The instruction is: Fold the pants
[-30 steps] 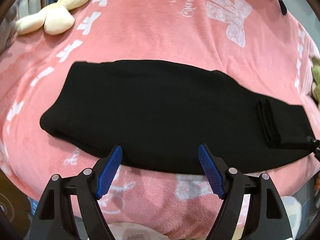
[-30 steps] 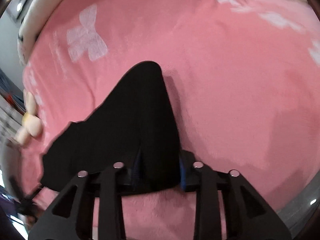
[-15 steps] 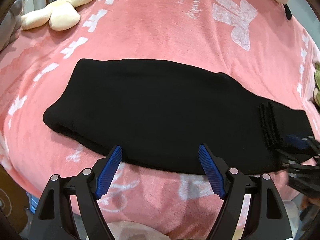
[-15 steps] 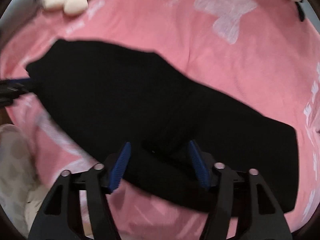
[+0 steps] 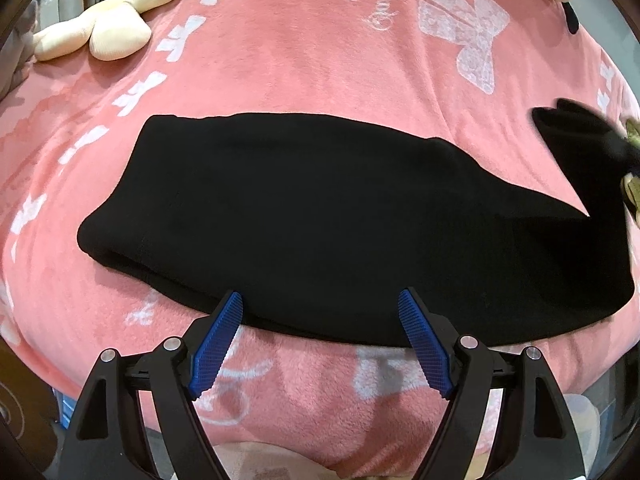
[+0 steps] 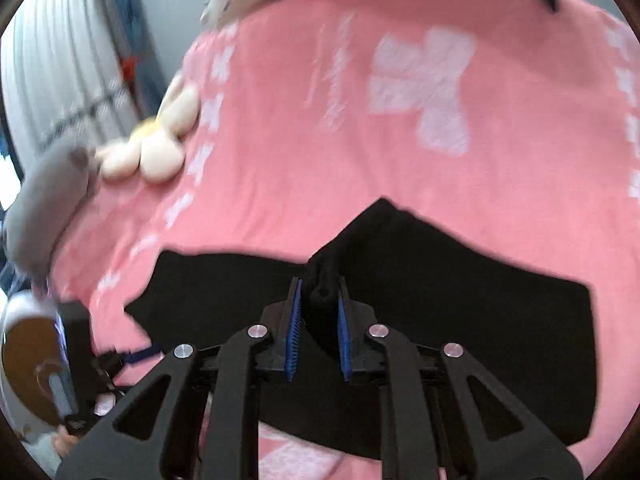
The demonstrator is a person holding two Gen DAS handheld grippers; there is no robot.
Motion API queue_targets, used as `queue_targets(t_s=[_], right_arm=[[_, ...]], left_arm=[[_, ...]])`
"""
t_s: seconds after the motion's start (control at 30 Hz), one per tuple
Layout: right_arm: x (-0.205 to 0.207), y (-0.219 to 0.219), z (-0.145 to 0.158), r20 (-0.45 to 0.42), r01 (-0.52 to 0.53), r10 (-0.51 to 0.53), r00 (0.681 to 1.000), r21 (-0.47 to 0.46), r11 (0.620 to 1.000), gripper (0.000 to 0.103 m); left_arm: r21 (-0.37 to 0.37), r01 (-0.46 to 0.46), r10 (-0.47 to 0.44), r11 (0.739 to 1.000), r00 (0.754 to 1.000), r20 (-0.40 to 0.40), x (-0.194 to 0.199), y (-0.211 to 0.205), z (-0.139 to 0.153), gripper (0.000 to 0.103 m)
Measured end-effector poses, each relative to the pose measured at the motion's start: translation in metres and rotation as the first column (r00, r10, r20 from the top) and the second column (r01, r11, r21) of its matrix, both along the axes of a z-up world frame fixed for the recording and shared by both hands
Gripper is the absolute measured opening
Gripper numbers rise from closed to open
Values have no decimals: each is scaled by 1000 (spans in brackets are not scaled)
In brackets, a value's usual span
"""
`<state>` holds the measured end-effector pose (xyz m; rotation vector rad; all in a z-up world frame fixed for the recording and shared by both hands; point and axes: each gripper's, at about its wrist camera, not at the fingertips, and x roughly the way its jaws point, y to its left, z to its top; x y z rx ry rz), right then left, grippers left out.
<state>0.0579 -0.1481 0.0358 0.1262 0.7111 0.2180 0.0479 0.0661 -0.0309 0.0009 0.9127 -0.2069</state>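
Lifted since before: pants (image 6: 460, 280) end pinched in right hand-held gripper (image 6: 318, 312); left hand-held gripper (image 5: 320, 336) spread wide at pants' near edge.

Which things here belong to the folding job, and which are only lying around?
Part of the job:
- black pants
- right gripper, shut on a pants end
- left gripper, open near the pants' edge

Just lying about:
- cream plush toy
- pink blanket underneath

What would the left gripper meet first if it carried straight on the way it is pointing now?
Most likely the near edge of the black pants, lying just beyond the open left gripper on the pink blanket; depth is uncertain.
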Motion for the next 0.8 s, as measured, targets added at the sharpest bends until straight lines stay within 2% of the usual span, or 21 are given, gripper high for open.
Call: queue_targets(t_s=[0.03, 0.07, 0.13, 0.23, 0.27, 0.3, 0.4, 0.57, 0.63, 0.67, 0.7, 0.73, 0.8], right_arm=[[8, 6, -17, -56, -22, 22, 998, -9, 1000, 20], [23, 19, -53, -177, -53, 44, 983, -44, 998, 20], [29, 28, -86, -260, -57, 33, 965, -82, 995, 20], [16, 20, -73, -196, -12, 6, 981, -29, 1000, 34], [11, 16, -66, -171, 6, -11, 985, -25, 1000, 45], [4, 12, -56, -138, 31, -36, 990, -42, 999, 48], [-10, 10, -47, -130, 20, -29, 991, -69, 997, 48], [-3, 33, -64, -172, -28, 6, 985, -121, 992, 48], [8, 44, -80, -207, -46, 16, 978, -141, 989, 45], [15, 49, -89, -222, -49, 10, 975, -170, 984, 30], [21, 53, -95, -220, -40, -11, 975, -222, 974, 26], [23, 54, -93, -205, -32, -15, 979, -225, 974, 18], [20, 55, -74, -156, 0, -33, 987, -205, 979, 16]], left_arm=[[-1, 2, -2, 1000, 1000, -1, 0, 0, 0, 78], [-5, 3, -3, 1000, 1000, -2, 0, 1, 0, 78], [-16, -3, 3, 1000, 1000, -9, 0, 3, 0, 78], [-37, -5, 4, 999, 1000, -28, 0, 7, -2, 78], [-48, -3, 1, 999, 1000, -27, 1, 9, -2, 78], [-55, -2, 1, 998, 1000, -26, 1, 9, -1, 78], [-85, -10, 7, 996, 999, -33, 3, 13, -2, 78], [-112, -22, 18, 993, 999, -34, 3, 16, -2, 78], [-120, -25, 20, 992, 999, -38, 2, 18, -2, 78], [-127, -26, 21, 992, 999, -45, 3, 19, -3, 78], [-135, -28, 22, 990, 999, -50, 4, 20, -4, 78], [-150, -34, 25, 988, 998, -60, 5, 23, -5, 78], [-177, -43, 31, 983, 997, -74, 7, 27, -6, 78]])
